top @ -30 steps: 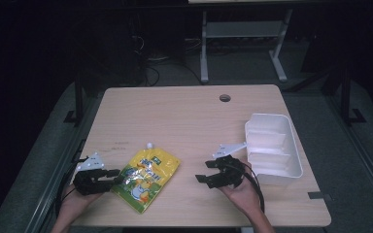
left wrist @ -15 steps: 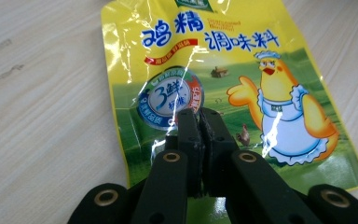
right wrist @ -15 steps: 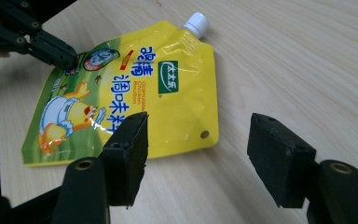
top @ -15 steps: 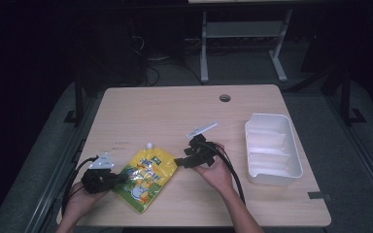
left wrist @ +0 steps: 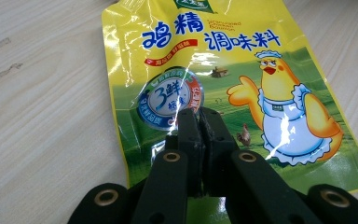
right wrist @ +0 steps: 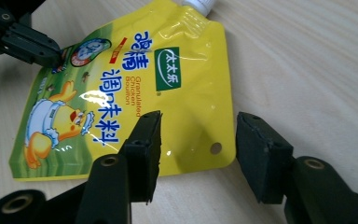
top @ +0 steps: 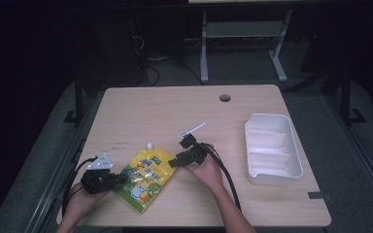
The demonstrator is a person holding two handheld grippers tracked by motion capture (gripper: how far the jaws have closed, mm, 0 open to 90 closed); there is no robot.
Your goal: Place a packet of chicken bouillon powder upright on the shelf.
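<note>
Left gripper view: the left gripper (left wrist: 200, 140) is seen with its fingers (left wrist: 189, 135) pressed together on one long edge of the glossy yellow spouted pouch of chicken seasoning (left wrist: 223, 70), which lies flat on the pale wooden surface (left wrist: 42, 116). In the right gripper view, the right gripper (right wrist: 198, 149) is held over the pouch's opposite corner, beside its punched hole; its fingers (right wrist: 147, 140) have just been closing but are not yet pressed on the film, which lies between them.

A slip is judged the main risk: the film is slick and thin, so a shallow bite at the corner could tear out or slide off once the pouch is lifted. An uneven lift could let the loose contents shift and twist the pouch out of the left grip.

A white plastic tray with dividers (top: 272, 150) is set well apart to the right in the high view, near the surface's edge. Nothing lies between pouch and tray; the trailing black cable (top: 226, 174) could be dragged across that path.
</note>
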